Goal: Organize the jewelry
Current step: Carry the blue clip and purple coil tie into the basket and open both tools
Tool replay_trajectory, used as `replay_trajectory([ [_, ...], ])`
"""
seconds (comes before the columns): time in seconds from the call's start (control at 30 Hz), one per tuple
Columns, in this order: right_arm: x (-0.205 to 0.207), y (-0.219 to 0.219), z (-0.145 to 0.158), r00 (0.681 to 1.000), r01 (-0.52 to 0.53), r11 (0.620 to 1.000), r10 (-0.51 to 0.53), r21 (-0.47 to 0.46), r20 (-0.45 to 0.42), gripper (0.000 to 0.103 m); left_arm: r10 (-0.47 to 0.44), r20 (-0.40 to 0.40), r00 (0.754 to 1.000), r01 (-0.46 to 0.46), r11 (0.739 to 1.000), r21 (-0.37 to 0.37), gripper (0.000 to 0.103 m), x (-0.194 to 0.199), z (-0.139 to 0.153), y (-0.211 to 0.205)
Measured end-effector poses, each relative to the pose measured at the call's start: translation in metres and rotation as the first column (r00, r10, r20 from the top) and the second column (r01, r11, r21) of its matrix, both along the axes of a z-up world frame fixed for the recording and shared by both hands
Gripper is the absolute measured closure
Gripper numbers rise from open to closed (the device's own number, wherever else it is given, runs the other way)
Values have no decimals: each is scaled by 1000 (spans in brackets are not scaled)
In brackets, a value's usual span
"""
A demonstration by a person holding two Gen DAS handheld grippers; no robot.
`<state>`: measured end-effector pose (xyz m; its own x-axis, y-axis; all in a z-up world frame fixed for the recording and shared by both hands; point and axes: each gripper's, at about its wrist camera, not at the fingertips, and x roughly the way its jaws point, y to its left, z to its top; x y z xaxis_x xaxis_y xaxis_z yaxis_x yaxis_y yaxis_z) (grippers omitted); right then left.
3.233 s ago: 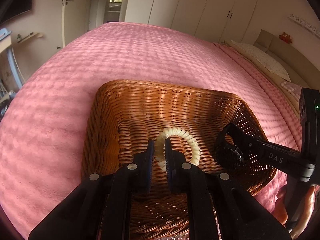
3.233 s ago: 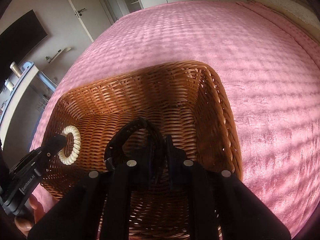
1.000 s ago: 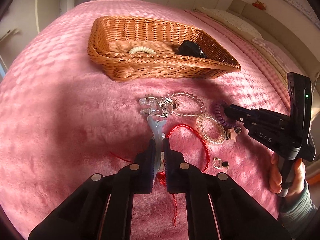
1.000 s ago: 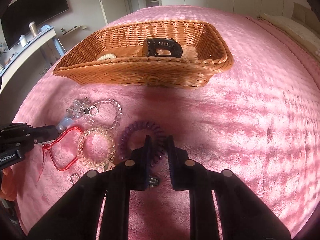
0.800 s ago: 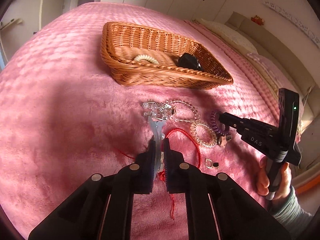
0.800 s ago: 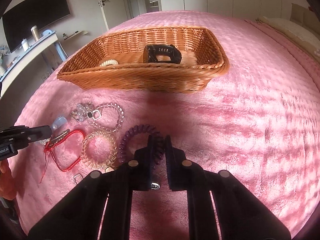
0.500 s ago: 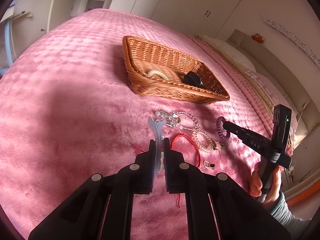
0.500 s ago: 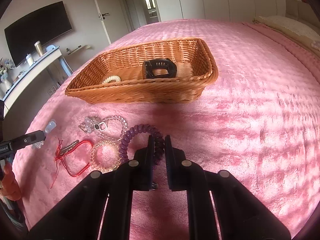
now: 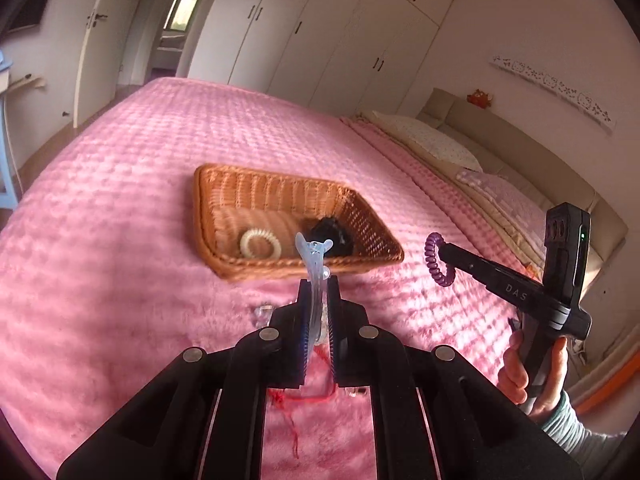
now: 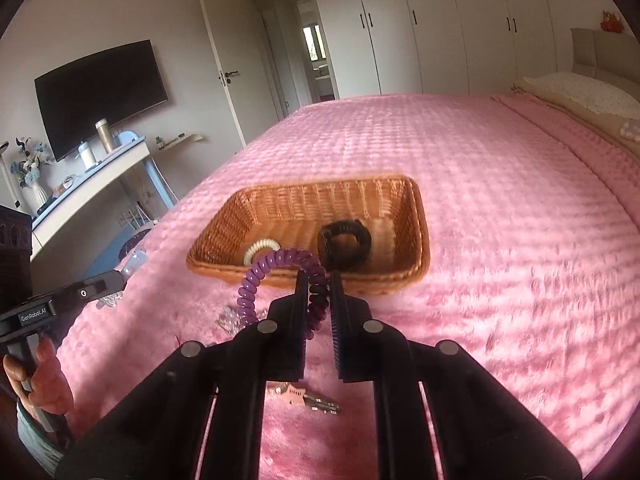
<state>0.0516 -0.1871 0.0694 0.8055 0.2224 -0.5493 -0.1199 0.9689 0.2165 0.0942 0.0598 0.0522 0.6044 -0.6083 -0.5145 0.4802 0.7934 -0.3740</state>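
A wicker basket (image 9: 240, 266) (image 10: 420, 232) sits on the pink bedspread and holds a cream coil hair tie (image 9: 261, 243) (image 10: 260, 249) and a black band (image 9: 332, 236) (image 10: 345, 243). My left gripper (image 9: 319, 286) is shut on a pale blue hair clip (image 9: 313, 260), held in the air short of the basket. My right gripper (image 10: 319, 280) is shut on a purple coil hair tie (image 10: 276, 268), also lifted; the tie also shows in the left wrist view (image 9: 437, 259).
On the bedspread below lie a red cord bracelet (image 9: 296, 400), clear beads (image 10: 230, 320) and small metal charms (image 10: 304, 398). A desk (image 10: 92, 184) and TV stand left of the bed. Pillows (image 9: 432, 144) lie at the bed's head.
Both grippers have risen off the bedspread with their items and now sit higher, facing the basket. The clip and the purple tie have left the pile.
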Motion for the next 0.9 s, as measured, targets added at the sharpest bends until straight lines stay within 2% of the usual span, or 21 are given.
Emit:
replay_trajectory([
  [0.13, 38, 8, 17, 1000, 12, 999, -12, -44, 6, 94, 14, 37, 999, -15, 1000, 9, 97, 26, 16, -17],
  [0.3, 95, 16, 12, 999, 17, 998, -19, -55, -36, 94, 68, 54, 996, -71, 996, 60, 97, 69, 11, -38],
  [0.57, 172, 25, -33, 987, 14, 997, -27, -79, -160, 94, 167, 26, 986, -169, 970, 177, 97, 134, -34, -65],
  [0.73, 199, 28, -64, 967, -2, 998, -15, -67, -253, 94, 163, -32, 986, -153, 966, 208, 97, 153, -60, -73],
  [0.9, 207, 31, -78, 956, -8, 998, -9, -57, -294, 94, 148, -70, 986, -131, 970, 204, 96, 159, -73, -73],
])
